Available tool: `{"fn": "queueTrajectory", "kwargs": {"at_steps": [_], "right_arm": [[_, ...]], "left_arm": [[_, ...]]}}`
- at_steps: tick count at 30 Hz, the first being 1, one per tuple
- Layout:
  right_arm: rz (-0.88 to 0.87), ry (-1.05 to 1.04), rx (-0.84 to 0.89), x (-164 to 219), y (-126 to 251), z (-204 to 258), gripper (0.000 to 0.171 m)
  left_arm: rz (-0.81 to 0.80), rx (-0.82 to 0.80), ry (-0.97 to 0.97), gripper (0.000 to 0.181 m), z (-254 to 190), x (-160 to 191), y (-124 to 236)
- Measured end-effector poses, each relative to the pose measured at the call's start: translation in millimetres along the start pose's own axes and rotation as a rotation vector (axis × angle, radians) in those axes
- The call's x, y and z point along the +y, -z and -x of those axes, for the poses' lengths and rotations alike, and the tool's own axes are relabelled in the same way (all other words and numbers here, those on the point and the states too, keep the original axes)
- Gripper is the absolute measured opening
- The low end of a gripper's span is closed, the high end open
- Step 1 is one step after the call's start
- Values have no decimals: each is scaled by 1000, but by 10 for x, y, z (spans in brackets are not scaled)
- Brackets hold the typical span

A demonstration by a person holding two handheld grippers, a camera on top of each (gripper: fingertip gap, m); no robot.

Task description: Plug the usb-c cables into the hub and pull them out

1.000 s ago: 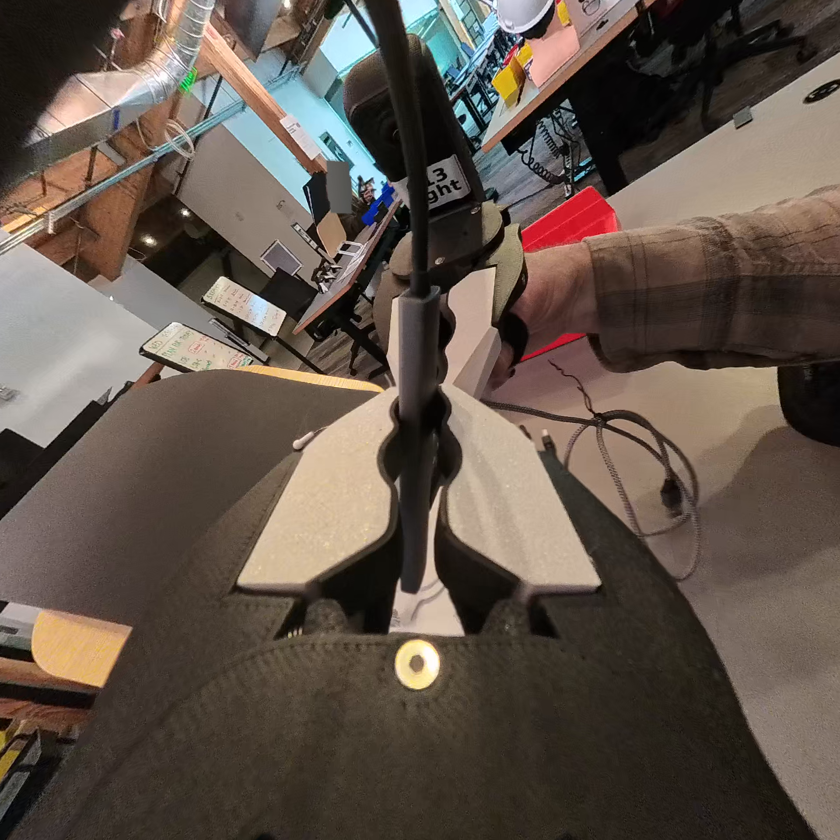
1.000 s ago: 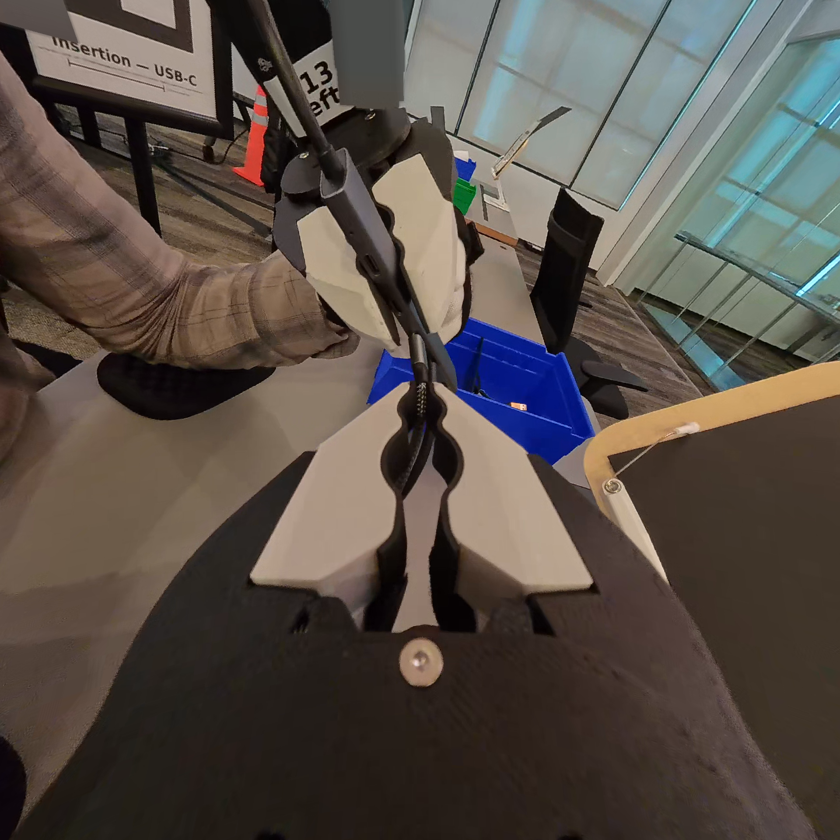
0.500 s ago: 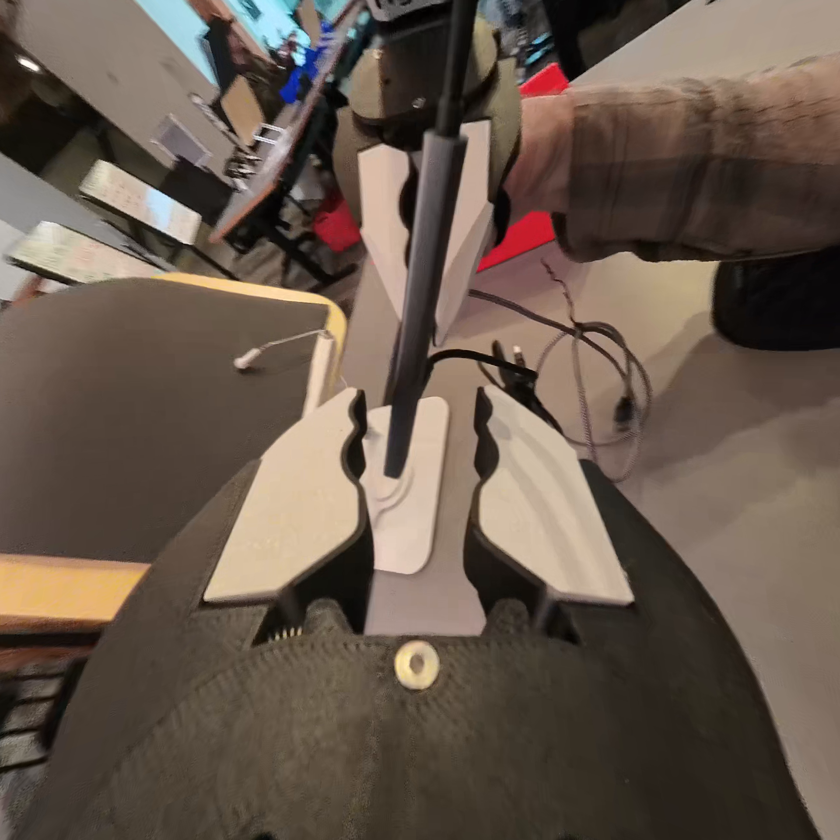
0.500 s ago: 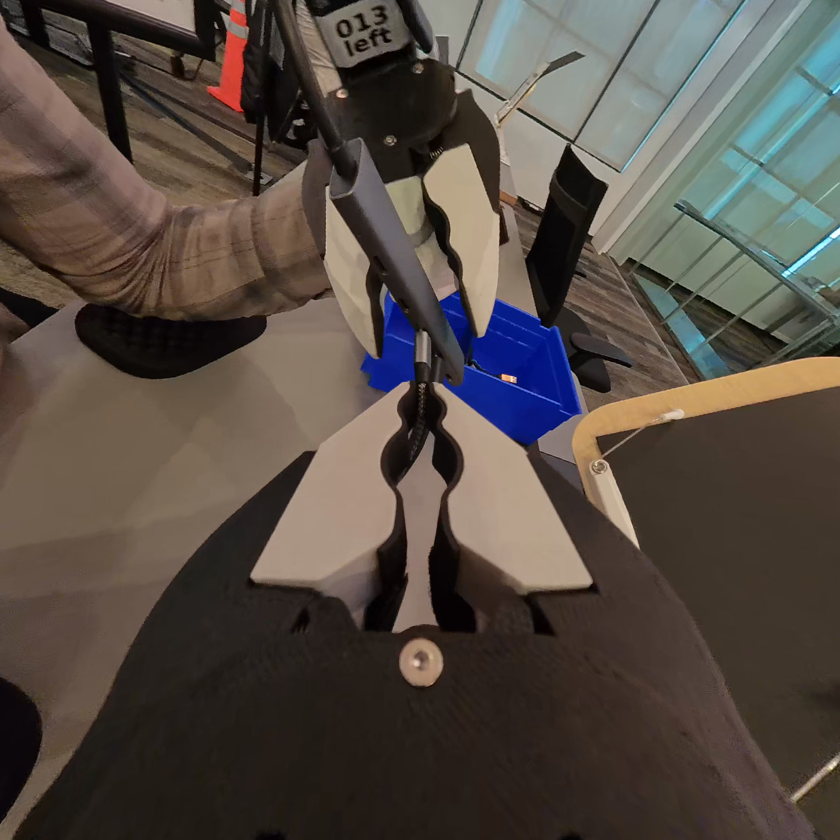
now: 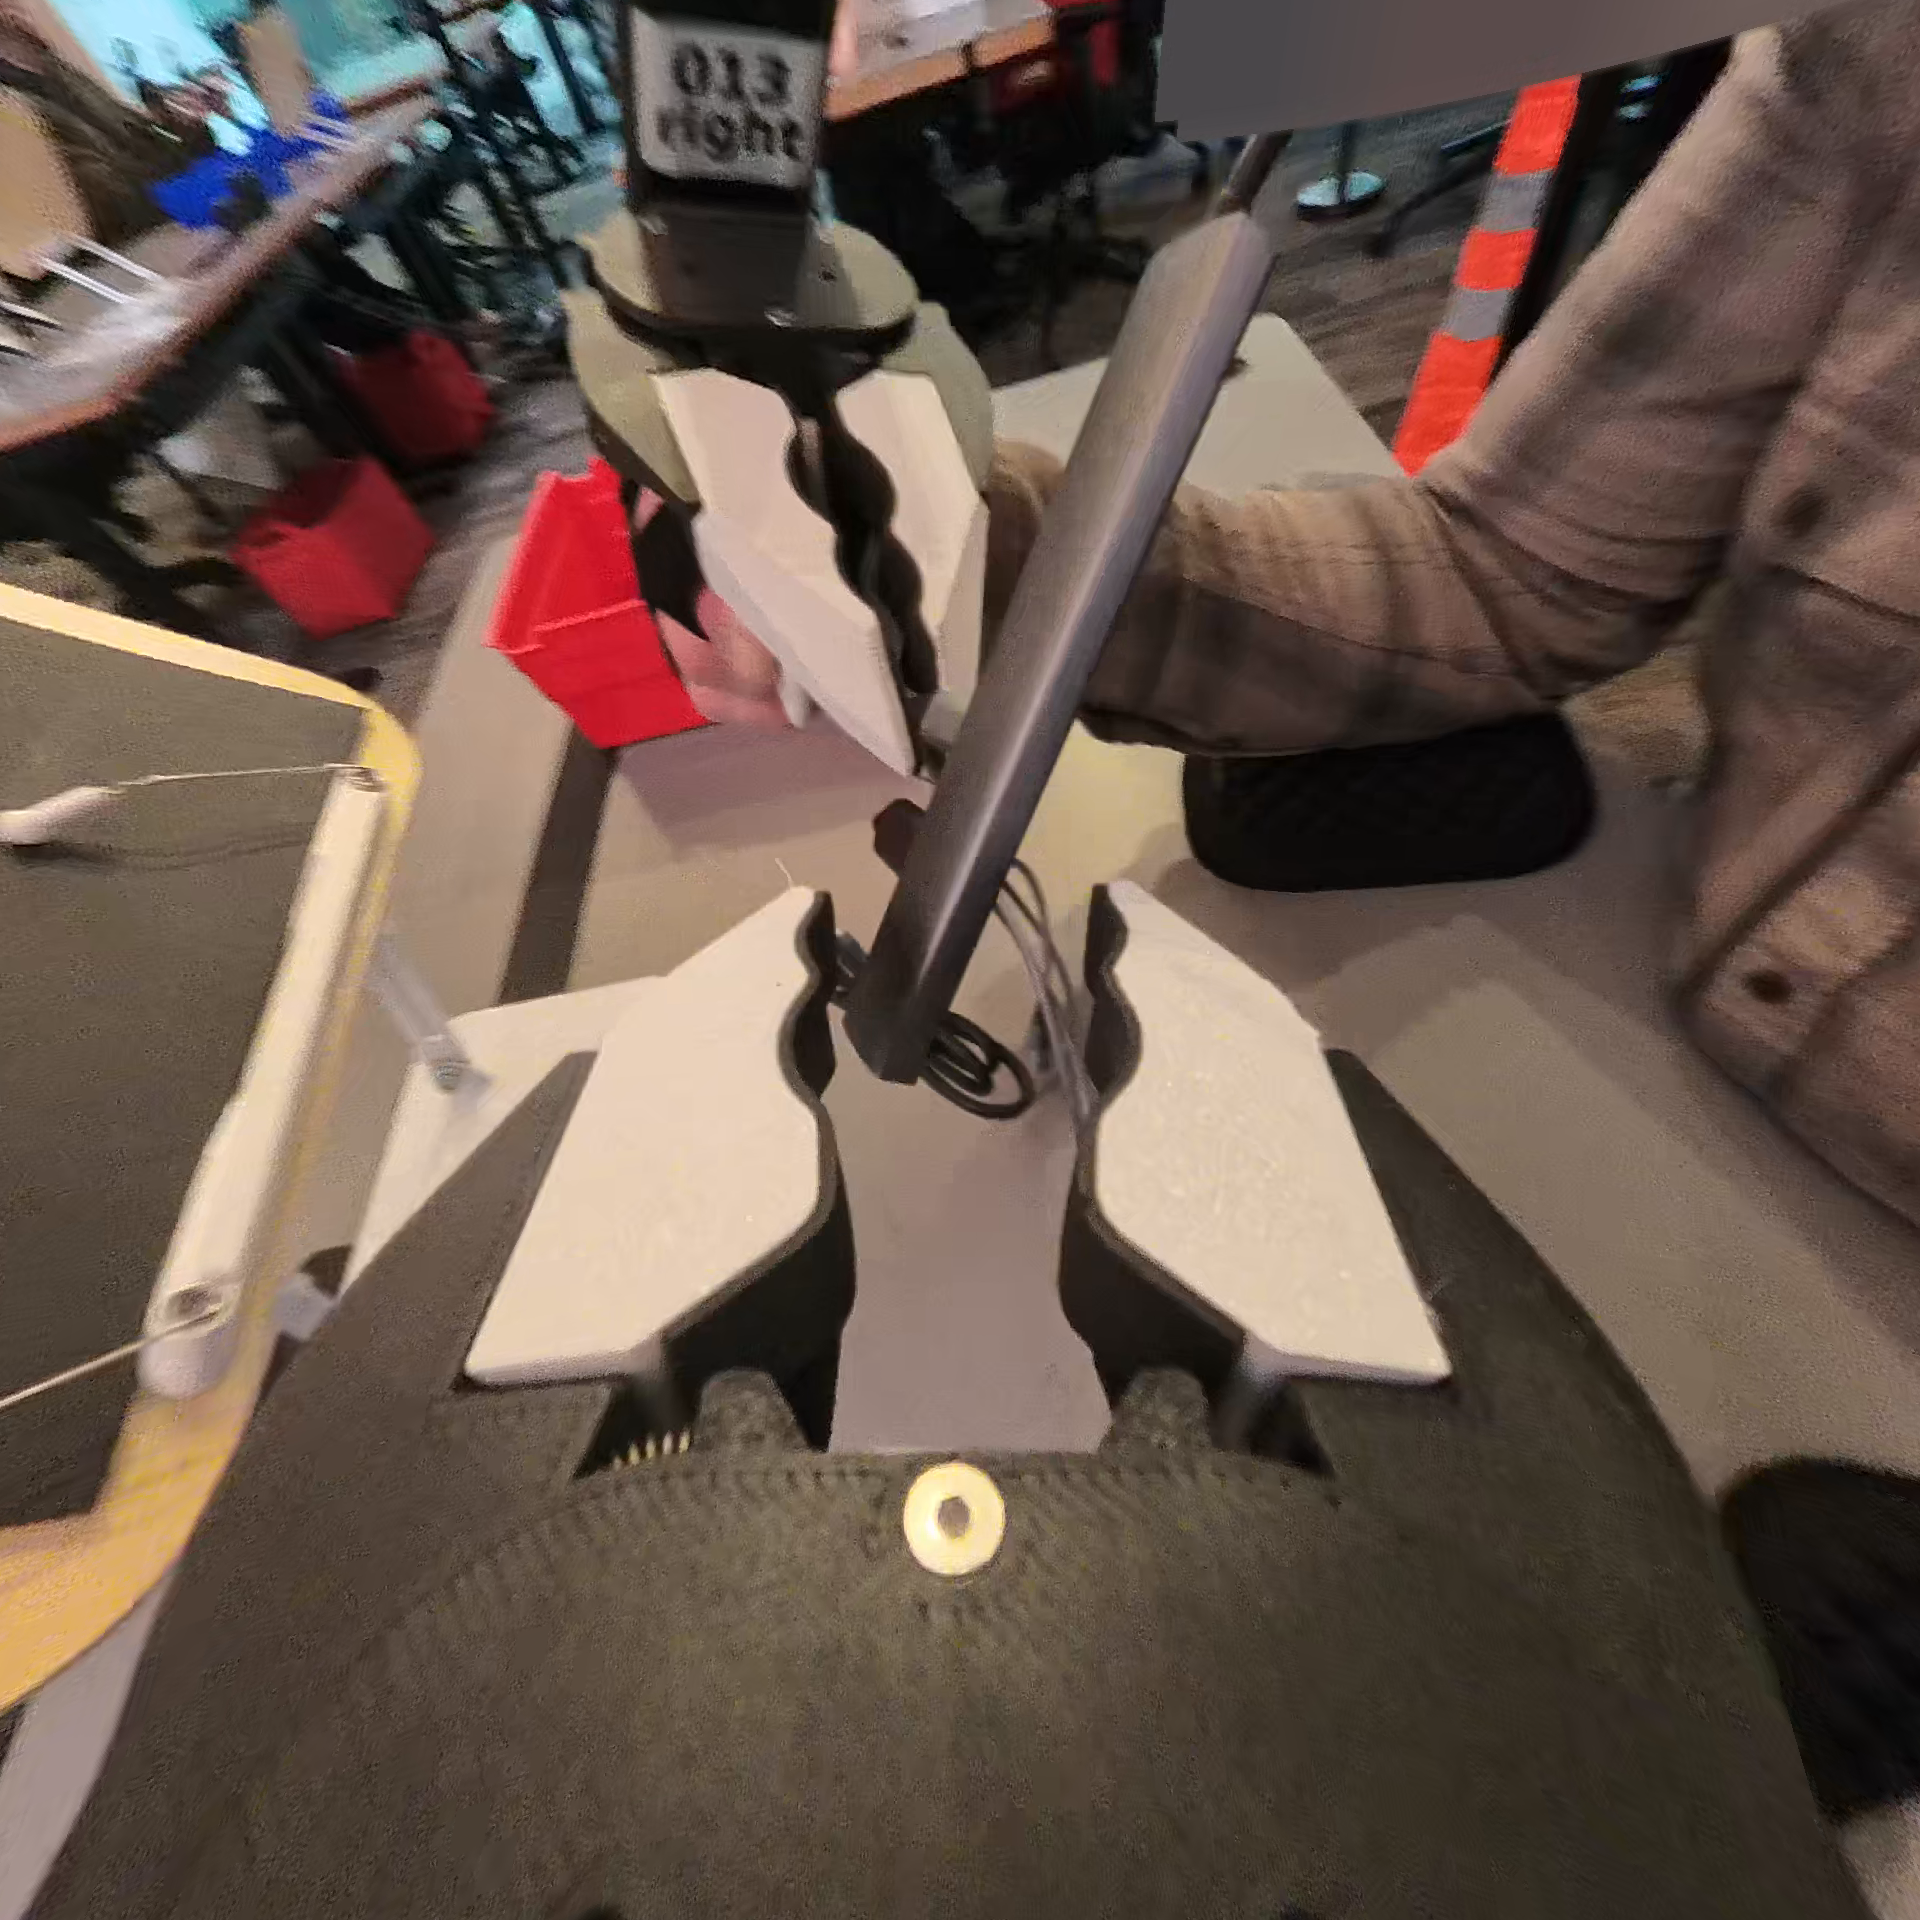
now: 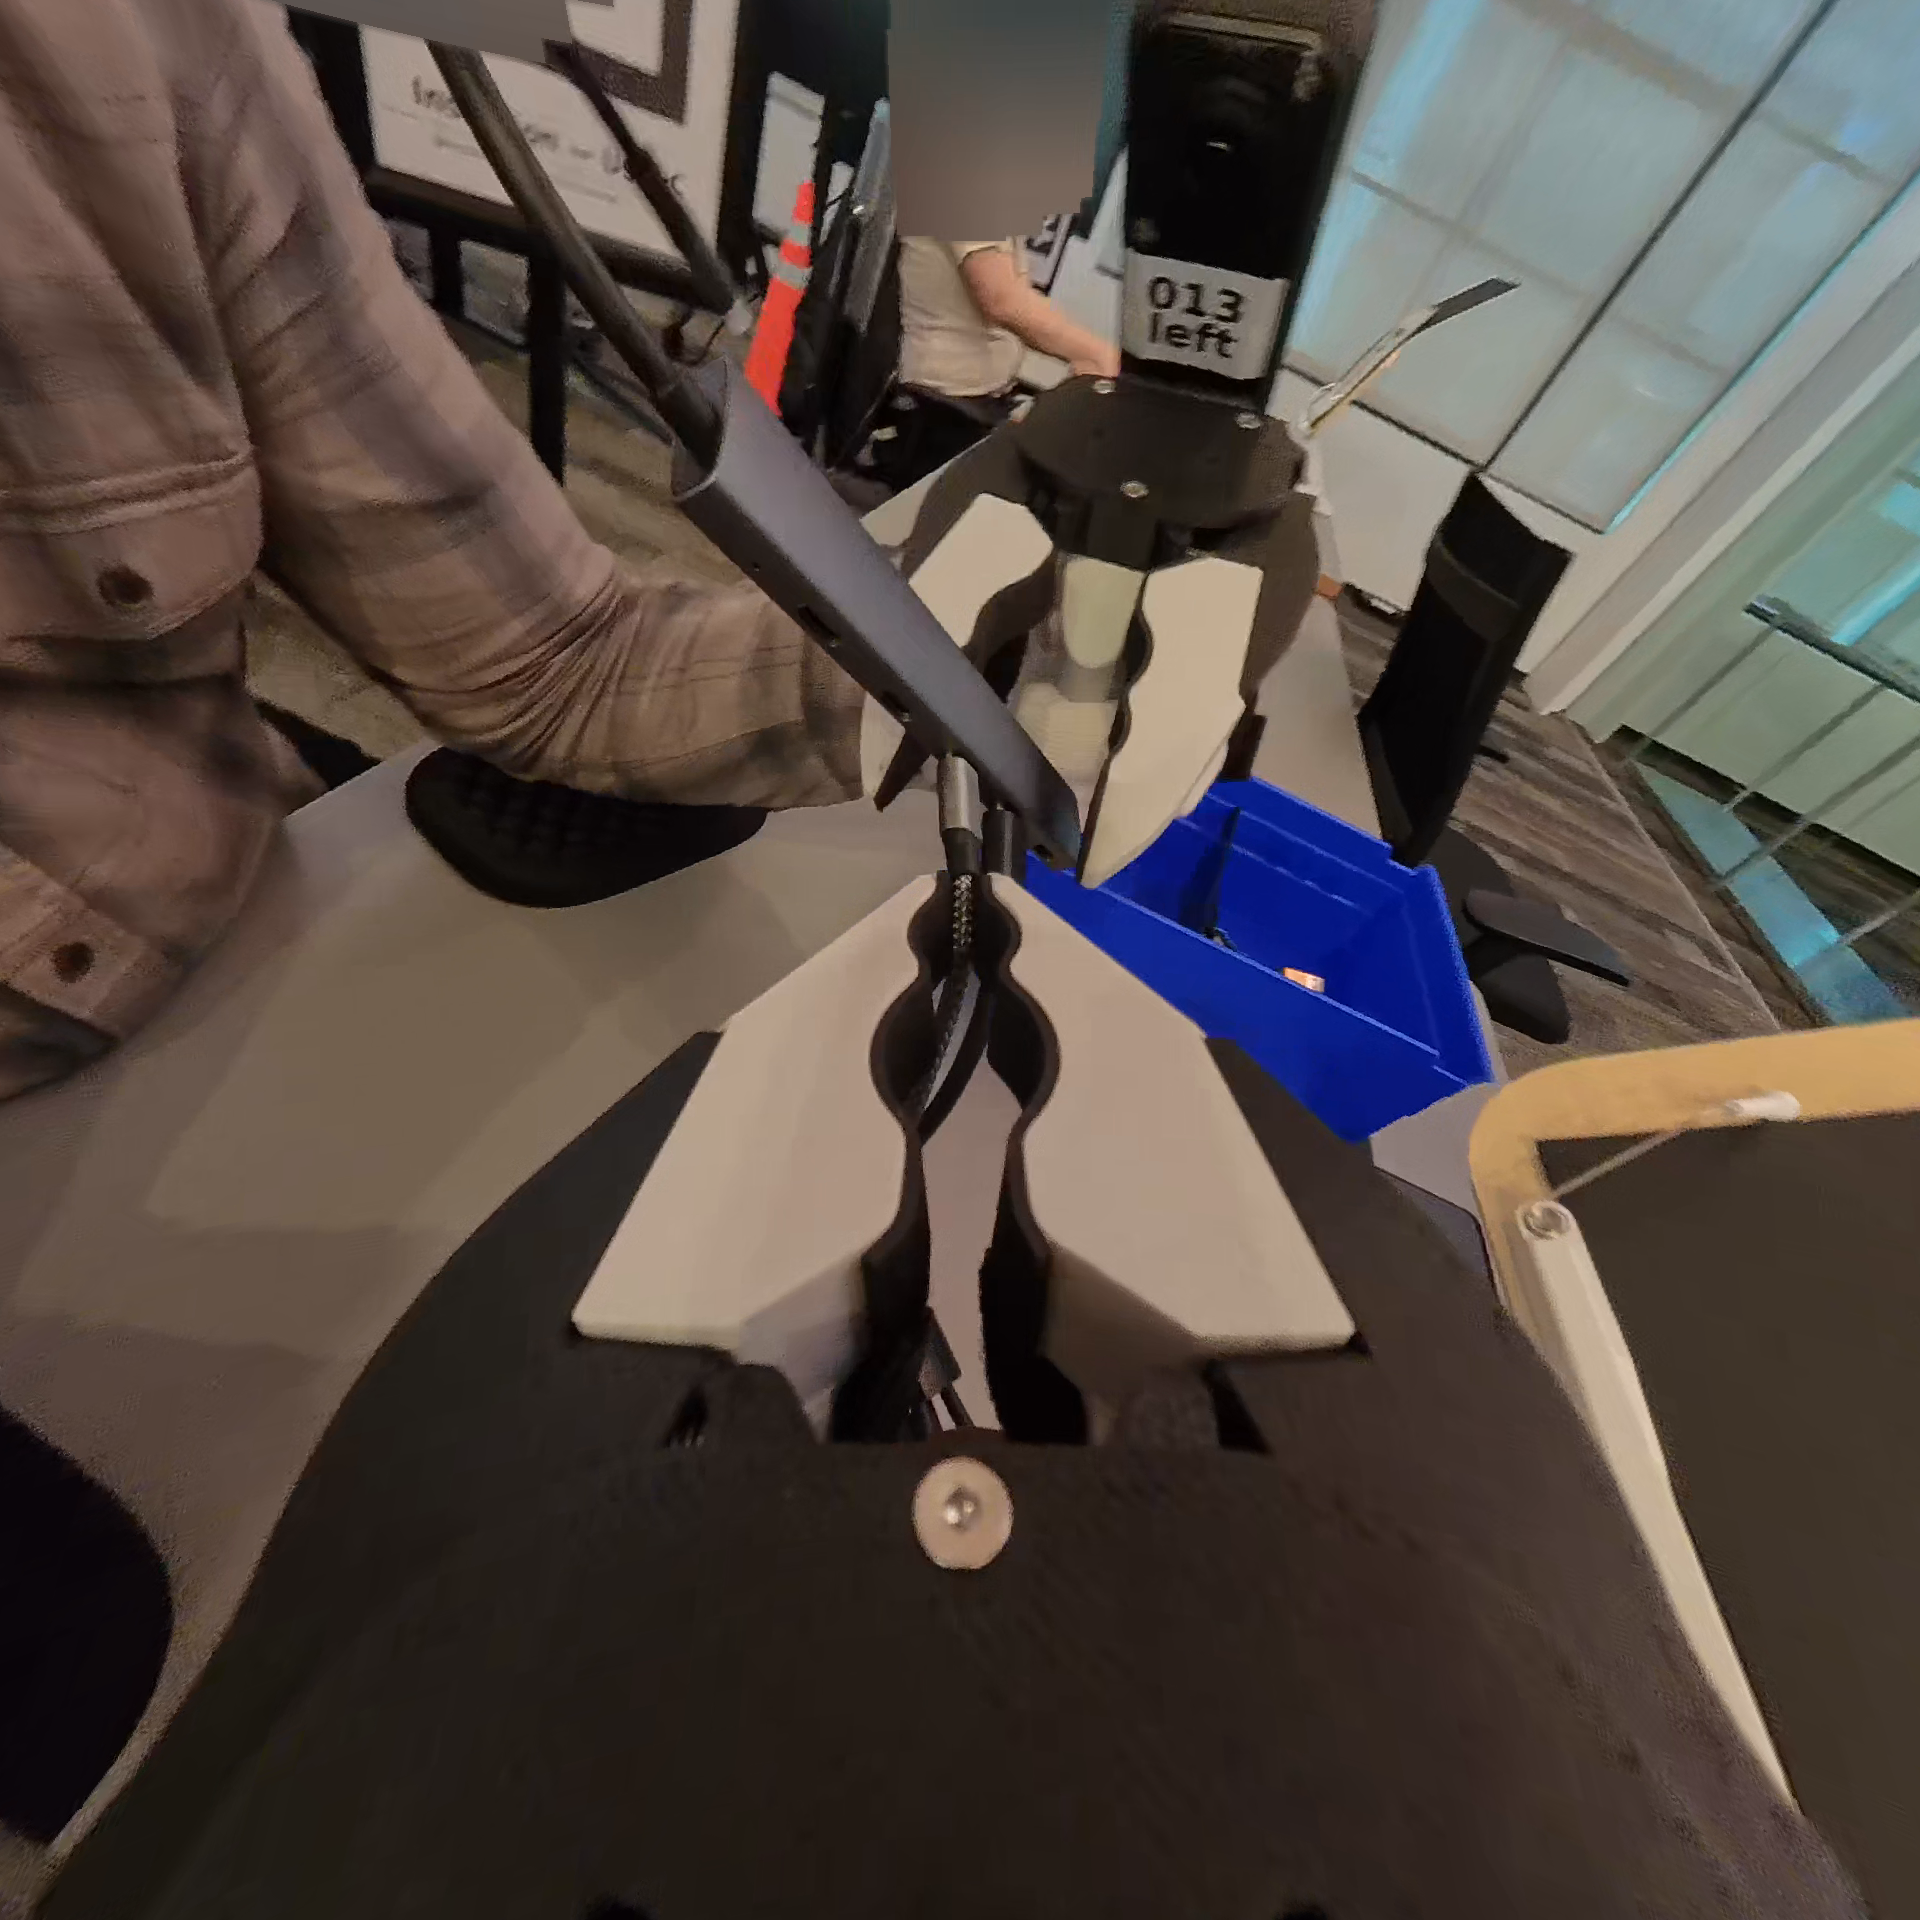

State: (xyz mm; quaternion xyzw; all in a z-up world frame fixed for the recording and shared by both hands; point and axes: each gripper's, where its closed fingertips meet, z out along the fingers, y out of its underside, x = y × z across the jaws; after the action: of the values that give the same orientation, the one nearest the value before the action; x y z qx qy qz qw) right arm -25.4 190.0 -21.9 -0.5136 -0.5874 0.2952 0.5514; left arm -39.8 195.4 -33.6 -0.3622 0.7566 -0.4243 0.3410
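Right fingers (image 6: 961, 883) clamped on braided cable (image 6: 961, 914) plugged into hub (image 6: 883, 665); left fingers (image 5: 956, 935) apart, hub end between. Only right view shows plug. Grey worktop (image 5: 1455, 1039); blue bin (image 6: 1299, 956) behind hub.

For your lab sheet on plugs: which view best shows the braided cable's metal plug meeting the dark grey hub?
The right wrist view: the braided cable's metal plug meets the dark grey hub unobstructed. The left wrist view shows the hub's other side, hiding the joint.
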Motion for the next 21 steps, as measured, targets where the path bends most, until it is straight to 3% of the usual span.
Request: {"fn": "queueTrajectory", "kwargs": {"at_steps": [8,12,15,21], "right_arm": [[152,69,-120,41,-218,299,0],[189,88,-149,43,-292,372,0],[220,97,-159,65,-316,398,0],[208,110,-161,27,-357,404,0]], "left_arm": [[255,259,55,44,-459,422,-140],[311,356,52,29,-599,533,-253],[384,422,42,29,-694,619,-241],[511,455,-21,23,-730,611,-79]]}}
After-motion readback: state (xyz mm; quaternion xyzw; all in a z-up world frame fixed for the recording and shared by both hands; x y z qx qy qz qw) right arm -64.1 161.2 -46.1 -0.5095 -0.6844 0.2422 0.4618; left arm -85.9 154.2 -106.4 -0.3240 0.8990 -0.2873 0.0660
